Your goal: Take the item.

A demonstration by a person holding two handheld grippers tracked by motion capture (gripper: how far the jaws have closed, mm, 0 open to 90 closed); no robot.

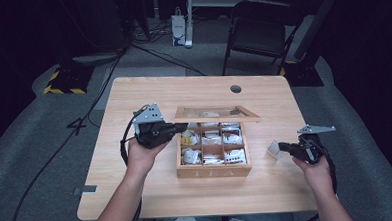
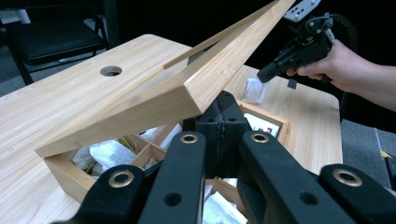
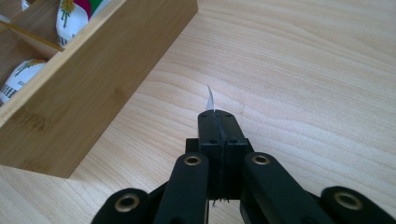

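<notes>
High view: left gripper (image 1: 180, 126) props the lid (image 1: 217, 114) of the tea box (image 1: 214, 171); right gripper (image 1: 281, 147) holds a tea packet (image 1: 273, 149) beside it.

Left gripper view: jaws together under the lid's edge (grip shallow; the lid may slip and drop).

Right gripper view: jaws clamped on the packet, tip protruding.

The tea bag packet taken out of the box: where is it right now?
In the high view the tea bag packet is pinched in the right gripper, just above the table, right of the tea box.
</notes>
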